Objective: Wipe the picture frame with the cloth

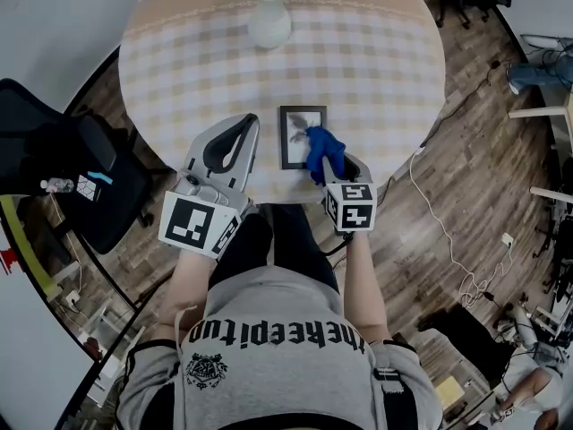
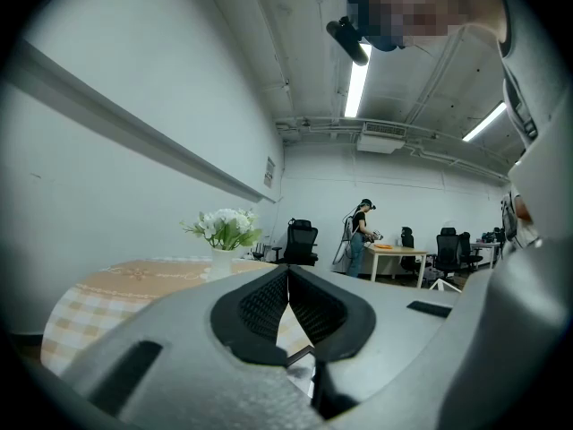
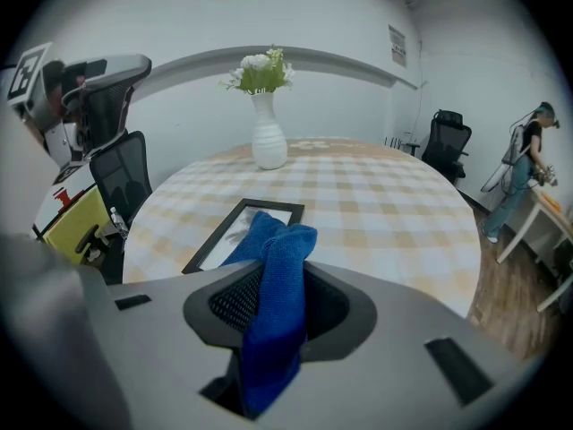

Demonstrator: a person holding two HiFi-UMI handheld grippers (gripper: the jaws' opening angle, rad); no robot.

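A black picture frame (image 1: 293,137) lies flat near the front edge of the round checked table (image 1: 376,70). My right gripper (image 1: 329,161) is shut on a blue cloth (image 1: 323,148), and the cloth's bunched end rests over the frame's right side. In the right gripper view the cloth (image 3: 277,267) stands up between the jaws of the right gripper (image 3: 285,276), with the frame (image 3: 224,236) just beyond it. My left gripper (image 1: 252,120) hovers just left of the frame, shut on nothing. In the left gripper view the jaws of the left gripper (image 2: 288,272) meet at the tip.
A white vase (image 1: 269,21) of white flowers stands at the table's far side. A black office chair (image 1: 85,182) with a water bottle (image 1: 55,185) is to the left. Cables (image 1: 452,240) trail on the wooden floor to the right. A person (image 2: 360,236) works at a distant desk.
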